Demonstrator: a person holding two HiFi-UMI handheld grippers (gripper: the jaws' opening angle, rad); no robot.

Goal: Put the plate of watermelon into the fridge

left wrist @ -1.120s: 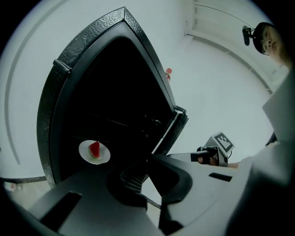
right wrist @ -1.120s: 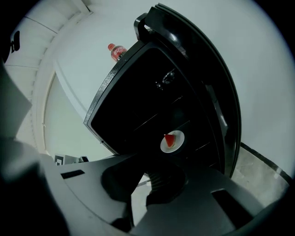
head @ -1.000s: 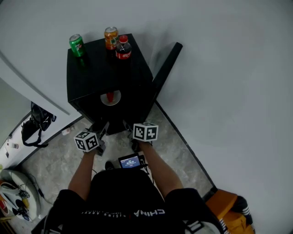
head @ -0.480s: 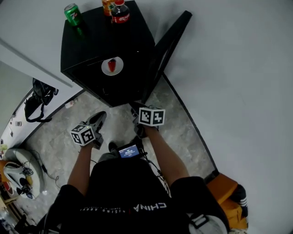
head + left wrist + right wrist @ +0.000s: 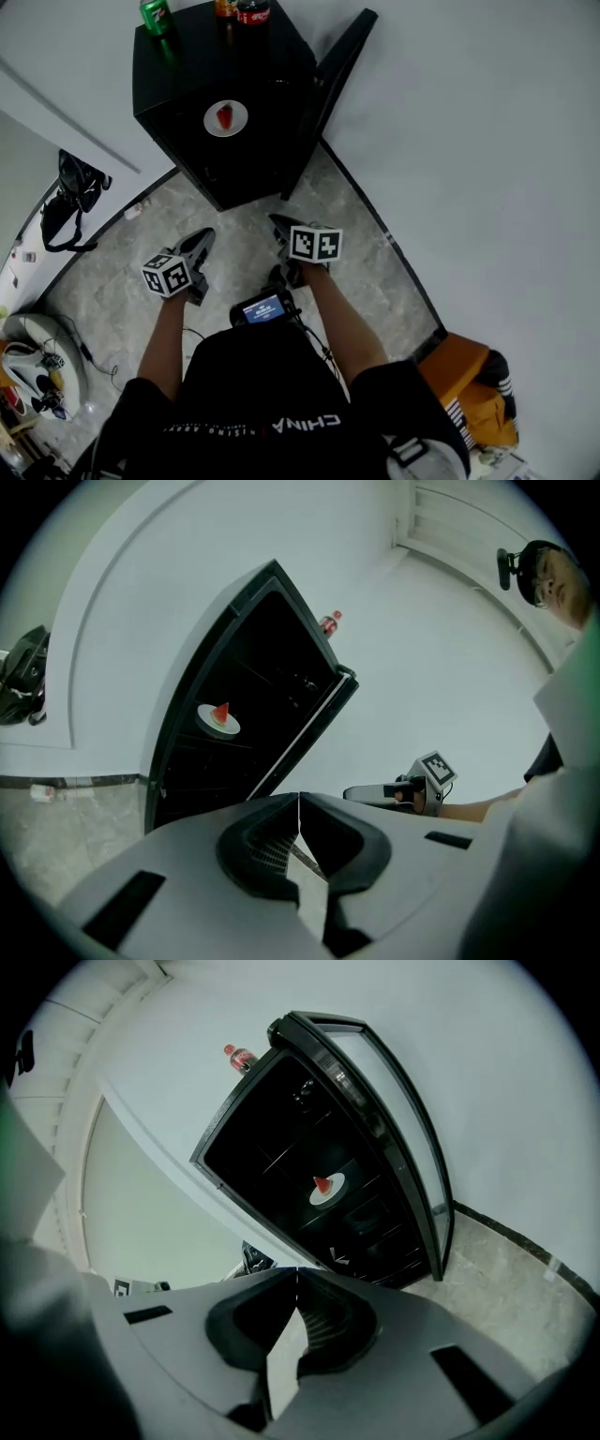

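Observation:
The white plate (image 5: 226,118) with a red watermelon wedge rests on a shelf inside the black fridge (image 5: 246,178), whose door (image 5: 330,86) stands open to the right. The plate (image 5: 217,721) also shows in the left gripper view, and the plate (image 5: 327,1189) in the right gripper view. My left gripper (image 5: 204,234) hangs over the floor, well short of the fridge, shut and empty. My right gripper (image 5: 275,221) is beside it, also shut with nothing between its jaws. Both point toward the fridge opening.
A green can (image 5: 155,14) and a cola bottle (image 5: 253,9) stand on the fridge top. A black bag (image 5: 66,202) lies on the marble floor at left, white gear (image 5: 33,361) at lower left, an orange object (image 5: 464,394) at lower right. White walls close in behind the fridge.
Both grippers have drawn back from the fridge front toward the person and dropped a little. The plate stays on its shelf and the door stays open.

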